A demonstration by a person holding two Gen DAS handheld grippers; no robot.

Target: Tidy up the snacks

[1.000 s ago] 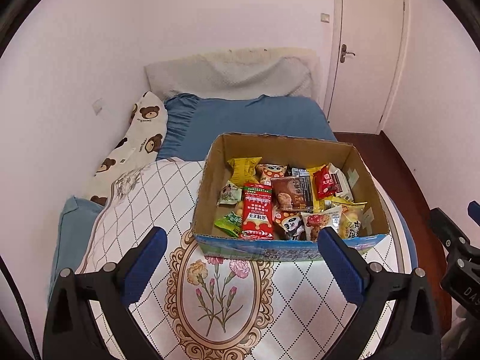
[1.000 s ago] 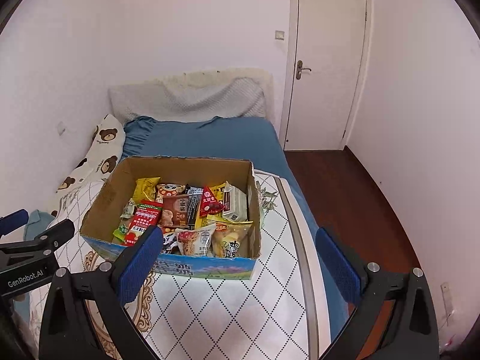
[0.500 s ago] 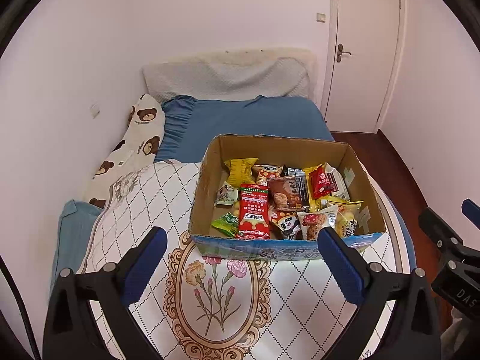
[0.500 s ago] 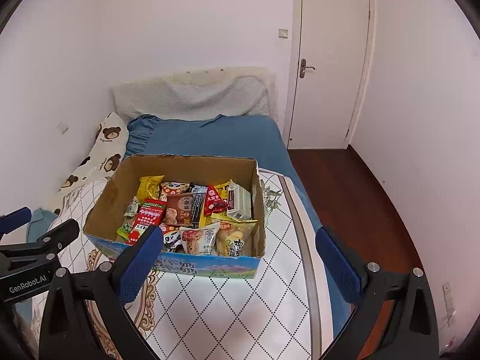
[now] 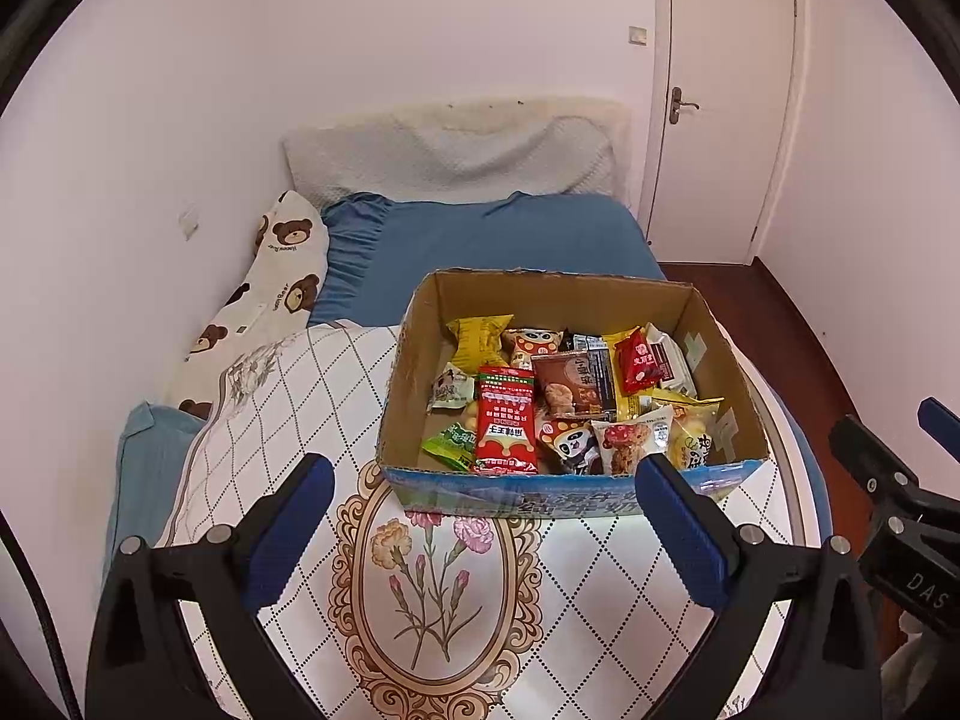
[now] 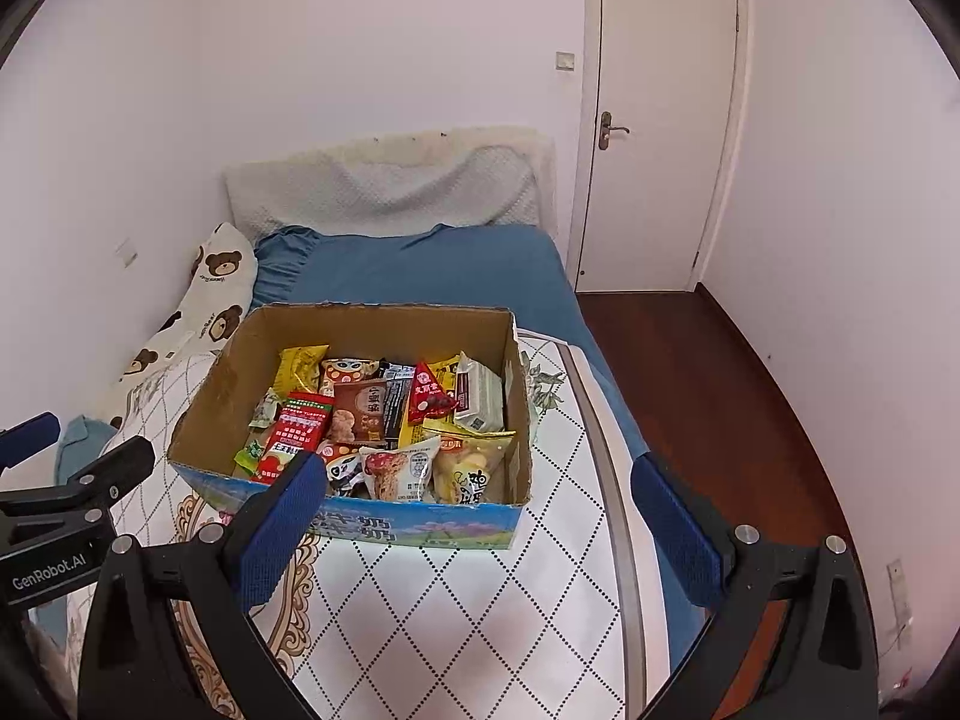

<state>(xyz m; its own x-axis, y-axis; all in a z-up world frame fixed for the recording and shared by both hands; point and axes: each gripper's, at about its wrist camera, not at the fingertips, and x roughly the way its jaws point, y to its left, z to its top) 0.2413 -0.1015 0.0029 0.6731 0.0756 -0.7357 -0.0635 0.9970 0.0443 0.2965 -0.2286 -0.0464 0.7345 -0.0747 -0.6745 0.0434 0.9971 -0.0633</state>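
Note:
An open cardboard box (image 5: 564, 294) (image 6: 222, 384) stands on a patterned white quilt (image 5: 300, 408) (image 6: 492, 594) and holds several snack packets. A long red packet (image 5: 505, 426) (image 6: 294, 435) lies at its left, a yellow bag (image 5: 480, 333) at the back, a brown cookie packet (image 5: 567, 387) in the middle. My left gripper (image 5: 483, 531) hangs open in front of the box with nothing between its blue pads. My right gripper (image 6: 480, 531) is open too, near the box's front right corner. Each gripper shows at the edge of the other's view.
The quilt lies on a bed with a blue sheet (image 5: 498, 240), a bear-print pillow (image 5: 270, 288) along the left wall and a grey cushion (image 5: 450, 150) at the head. Dark wood floor (image 6: 720, 396) and a shut white door (image 6: 654, 120) are to the right.
Both grippers have drawn back a little and risen slightly, so the box sits a bit farther off in both views. Nothing was grasped or let go.

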